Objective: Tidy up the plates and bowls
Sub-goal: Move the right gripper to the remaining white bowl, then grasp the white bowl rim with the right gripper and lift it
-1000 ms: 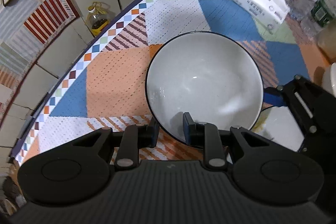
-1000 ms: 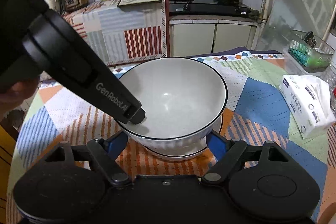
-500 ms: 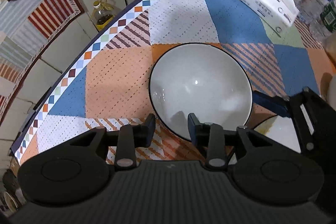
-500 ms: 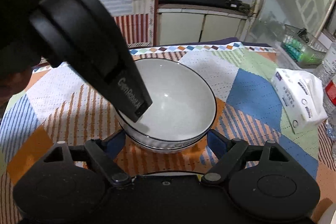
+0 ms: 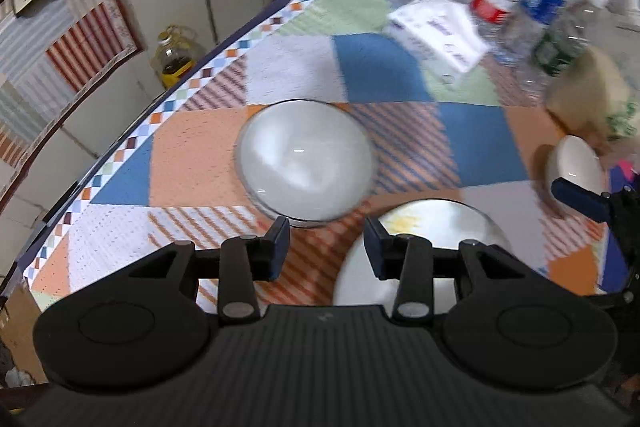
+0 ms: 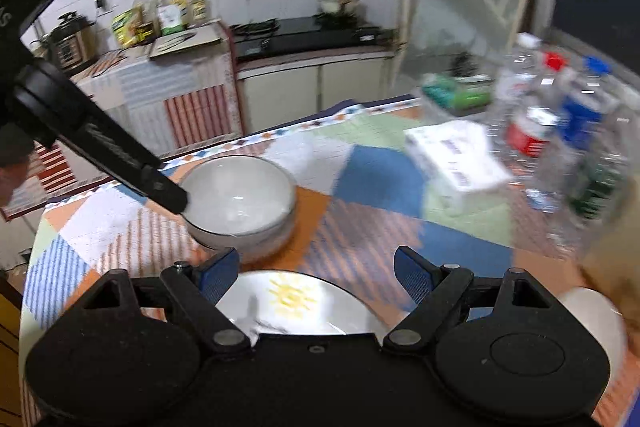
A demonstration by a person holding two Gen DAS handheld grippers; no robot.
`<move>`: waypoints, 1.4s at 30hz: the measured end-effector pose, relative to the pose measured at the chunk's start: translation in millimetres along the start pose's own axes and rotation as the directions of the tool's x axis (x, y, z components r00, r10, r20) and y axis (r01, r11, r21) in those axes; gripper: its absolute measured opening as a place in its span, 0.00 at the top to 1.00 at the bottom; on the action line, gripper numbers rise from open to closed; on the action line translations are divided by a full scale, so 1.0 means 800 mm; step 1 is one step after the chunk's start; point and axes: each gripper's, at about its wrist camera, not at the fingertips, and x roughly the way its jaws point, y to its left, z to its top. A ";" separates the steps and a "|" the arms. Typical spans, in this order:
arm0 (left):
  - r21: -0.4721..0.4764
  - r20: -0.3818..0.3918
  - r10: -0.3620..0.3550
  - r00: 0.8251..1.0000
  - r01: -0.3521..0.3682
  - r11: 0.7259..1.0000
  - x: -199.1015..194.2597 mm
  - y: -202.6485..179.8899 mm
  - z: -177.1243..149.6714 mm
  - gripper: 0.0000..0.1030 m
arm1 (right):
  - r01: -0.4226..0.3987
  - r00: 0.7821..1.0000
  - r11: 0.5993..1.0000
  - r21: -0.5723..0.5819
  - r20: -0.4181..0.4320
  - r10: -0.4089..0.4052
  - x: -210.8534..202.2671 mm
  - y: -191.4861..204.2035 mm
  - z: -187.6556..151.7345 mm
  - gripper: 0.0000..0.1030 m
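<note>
The left gripper (image 5: 325, 243) was open, its fingers spread with nothing between them, positioned above the patchwork tablecloth (image 5: 200, 147) near the table's near edge. The right gripper (image 6: 316, 273) was likewise open, its blue-padded fingers wide apart and empty. Directly below and between the right gripper's fingers lay a white plate (image 6: 296, 307) with a yellow mark at its centre, set close to the near edge of the table; the left wrist view showed the same plate (image 5: 432, 227) just right of the left gripper. Beyond the plate, toward the left edge of the table, stood the stacked white bowls (image 6: 240, 203), upright, with a dark rim. In the right wrist view the left gripper's finger overlapped the bowls' left rim; contact could not be confirmed. A smaller white bowl (image 5: 576, 167) sat near the right edge. Farther back rested a tissue pack (image 6: 456, 159), and behind it several plastic bottles (image 6: 536, 119) toward the far right corner
</note>
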 end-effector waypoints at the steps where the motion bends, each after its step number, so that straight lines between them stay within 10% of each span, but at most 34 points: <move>1: 0.010 0.006 -0.009 1.000 0.009 1.000 -0.006 -0.010 -0.002 0.62 | 0.014 1.000 1.000 0.004 0.009 -0.014 -0.013 -0.008 -0.005 0.15; 18: 0.157 0.067 -0.126 0.990 0.115 0.981 -0.005 -0.193 -0.039 0.54 | 0.177 0.983 0.974 0.144 0.019 -0.182 -0.111 -0.130 -0.106 0.15; 42: 0.170 0.109 -0.173 0.979 0.153 0.973 0.165 -0.335 -0.008 0.37 | 0.196 0.980 0.969 0.150 -0.018 -0.196 0.038 -0.257 -0.191 0.07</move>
